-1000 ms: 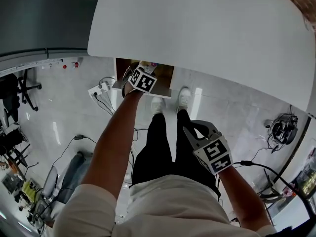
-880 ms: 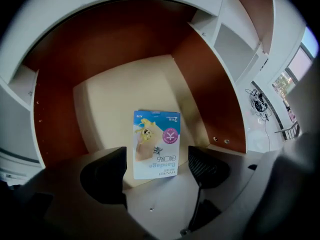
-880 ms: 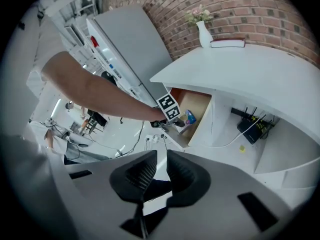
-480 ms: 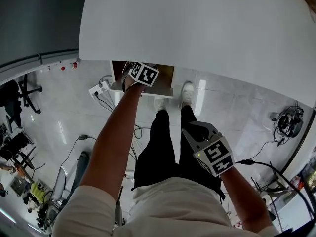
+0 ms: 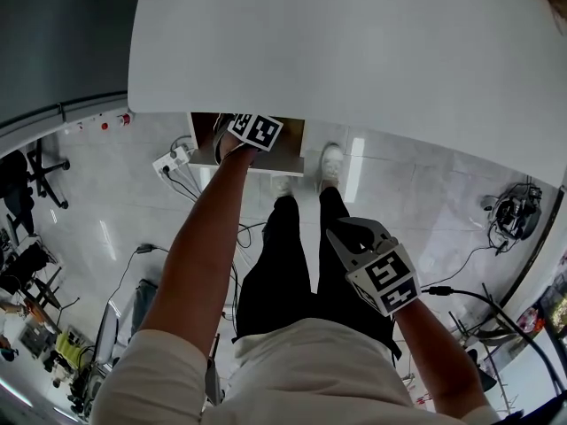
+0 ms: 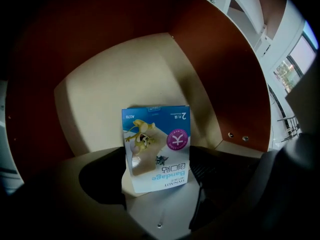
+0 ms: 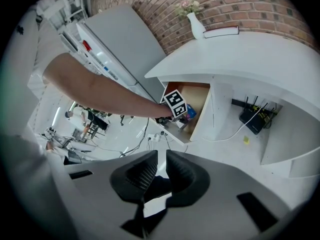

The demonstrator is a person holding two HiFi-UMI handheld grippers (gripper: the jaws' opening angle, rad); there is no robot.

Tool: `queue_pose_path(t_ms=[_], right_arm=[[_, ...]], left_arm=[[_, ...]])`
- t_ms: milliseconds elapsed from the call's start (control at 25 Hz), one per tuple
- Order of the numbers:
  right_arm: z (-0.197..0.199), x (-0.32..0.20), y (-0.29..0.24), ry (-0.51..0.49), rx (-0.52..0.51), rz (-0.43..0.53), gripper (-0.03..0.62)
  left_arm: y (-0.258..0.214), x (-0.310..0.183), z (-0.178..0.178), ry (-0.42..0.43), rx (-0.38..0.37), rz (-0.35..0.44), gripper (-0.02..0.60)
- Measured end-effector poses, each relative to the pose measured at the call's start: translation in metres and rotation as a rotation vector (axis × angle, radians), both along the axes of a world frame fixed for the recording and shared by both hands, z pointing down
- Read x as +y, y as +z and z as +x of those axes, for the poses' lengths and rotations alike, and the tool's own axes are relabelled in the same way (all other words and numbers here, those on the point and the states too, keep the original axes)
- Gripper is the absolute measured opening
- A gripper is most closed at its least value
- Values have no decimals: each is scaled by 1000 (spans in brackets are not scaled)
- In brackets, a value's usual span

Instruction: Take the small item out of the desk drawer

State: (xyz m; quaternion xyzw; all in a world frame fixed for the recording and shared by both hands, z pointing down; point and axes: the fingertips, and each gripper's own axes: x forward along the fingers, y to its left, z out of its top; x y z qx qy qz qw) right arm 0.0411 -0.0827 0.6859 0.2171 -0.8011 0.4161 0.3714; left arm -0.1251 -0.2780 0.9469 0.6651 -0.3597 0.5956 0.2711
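A small blue-and-white bandage box point(image 6: 156, 149) stands upright on the pale floor of the open desk drawer point(image 5: 288, 162). My left gripper point(image 6: 157, 186) is reached into that drawer with its jaws spread wide. The box sits between its dark pads point(image 6: 102, 179), and I see no squeeze on it. In the head view, the left gripper's marker cube point(image 5: 257, 131) sits at the drawer mouth under the white desk point(image 5: 354, 51). My right gripper point(image 5: 344, 235) hangs by the person's waist. Its jaws are closing to a narrow gap with nothing between them. The right gripper view shows the drawer point(image 7: 197, 106) from afar.
The drawer's red-brown side walls point(image 6: 225, 79) close in around the left gripper. On the tiled floor lie a power strip point(image 5: 175, 160) with cables. The person's shoes point(image 5: 330, 162) stand beside the drawer. A white vase point(image 7: 196, 24) and a book point(image 7: 220, 32) rest on the desk.
The left gripper has slid a little deeper into the drawer, under the desk edge. The right gripper has hardly moved.
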Motion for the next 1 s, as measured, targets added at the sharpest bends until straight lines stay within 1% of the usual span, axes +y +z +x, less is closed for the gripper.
queue_pose_path(t_ms=[240, 440, 600, 760, 880, 1000], right_arm=[[2, 0, 6, -3, 14, -5, 72], [-1, 3, 2, -9, 15, 2, 72], [-3, 7, -4, -17, 11, 8, 72], [-7, 12, -8, -29, 10, 18, 72], [-9, 15, -13, -33, 6, 26, 72], [-9, 18, -18, -40, 10, 38, 72]], left_arm=[[7, -6, 5, -5, 22, 14, 373], [-4, 1, -5, 1, -11, -22, 373], [-4, 16, -5, -10, 6, -56, 373], [-18, 15, 2, 18, 42, -14, 373], [-32, 20, 4, 37, 54, -12, 373], [-48, 27, 8, 36, 74, -6, 373]])
